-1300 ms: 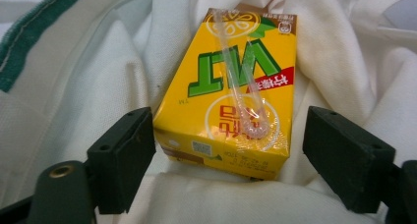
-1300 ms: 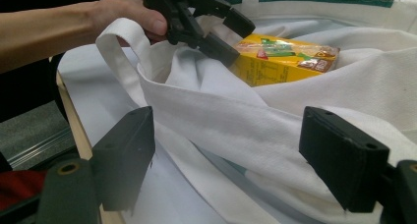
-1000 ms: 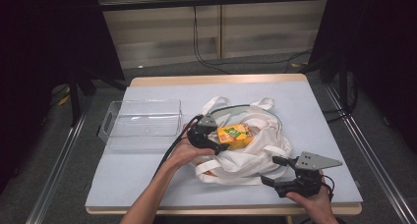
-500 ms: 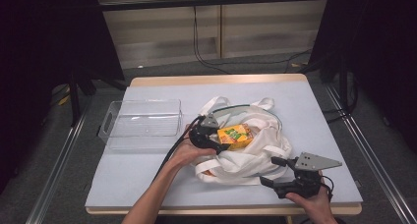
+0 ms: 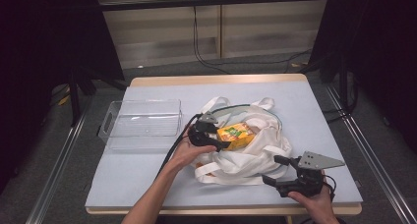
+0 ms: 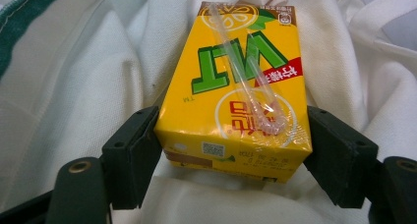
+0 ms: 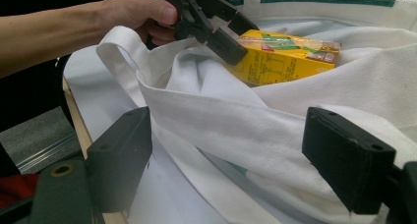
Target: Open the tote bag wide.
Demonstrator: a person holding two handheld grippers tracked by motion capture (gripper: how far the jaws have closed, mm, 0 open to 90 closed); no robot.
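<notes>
At frame centre, your left gripper has just been closing its jaws onto the yellow juice carton lying on the white tote bag; lower right, your right gripper stands open around the bag's fabric.

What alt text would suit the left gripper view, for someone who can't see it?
A yellow juice carton with a wrapped straw on its face lies on a white cloth bag, seen upside down. The left hand-held gripper has been closing on it; its black jaws stand at the carton's two sides, the left one touching.
</notes>
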